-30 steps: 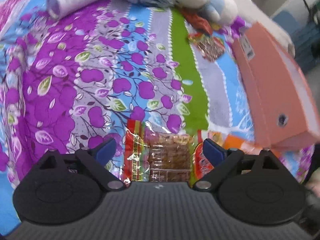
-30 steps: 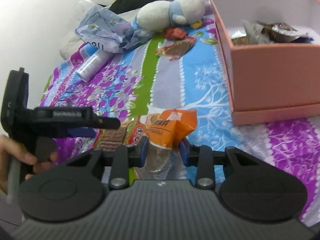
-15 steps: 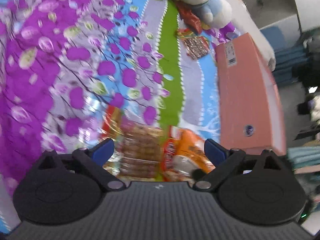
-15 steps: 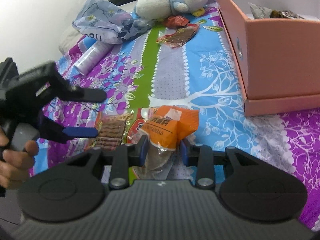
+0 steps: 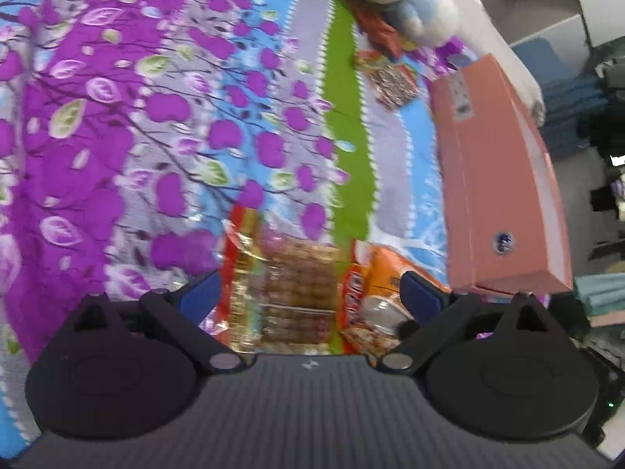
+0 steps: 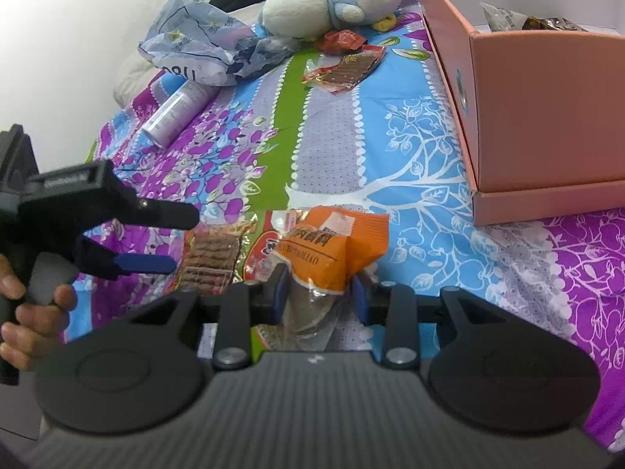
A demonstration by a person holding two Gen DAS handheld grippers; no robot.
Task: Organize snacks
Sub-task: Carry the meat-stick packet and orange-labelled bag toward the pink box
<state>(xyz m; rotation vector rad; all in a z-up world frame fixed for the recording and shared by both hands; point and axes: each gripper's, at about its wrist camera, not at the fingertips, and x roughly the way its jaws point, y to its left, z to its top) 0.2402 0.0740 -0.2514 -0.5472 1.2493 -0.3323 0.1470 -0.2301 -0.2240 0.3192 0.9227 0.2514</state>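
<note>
My right gripper [image 6: 319, 293] is shut on an orange snack bag [image 6: 332, 252], held just above the bedspread. The bag also shows in the left wrist view [image 5: 384, 273]. My left gripper [image 5: 310, 293] is open, its blue pads either side of a clear brown snack pack [image 5: 289, 285] that lies flat. From the right wrist view the left gripper [image 6: 156, 234] hovers beside that pack [image 6: 213, 256]. A pink box [image 6: 547, 105] with several snacks inside stands at the right; it also shows in the left wrist view [image 5: 500, 179].
Another brown snack pack [image 6: 347, 68] and a red wrapper [image 6: 343, 41] lie at the far end near a plush toy [image 6: 332, 4]. A crumpled plastic bag [image 6: 203, 43] and a white cylinder [image 6: 179, 113] lie at the far left. A wall runs along the left.
The right gripper has kept hold of the orange bag and turned left, so the pink box has slid right. The left gripper has swung closer over the brown pack, still open.
</note>
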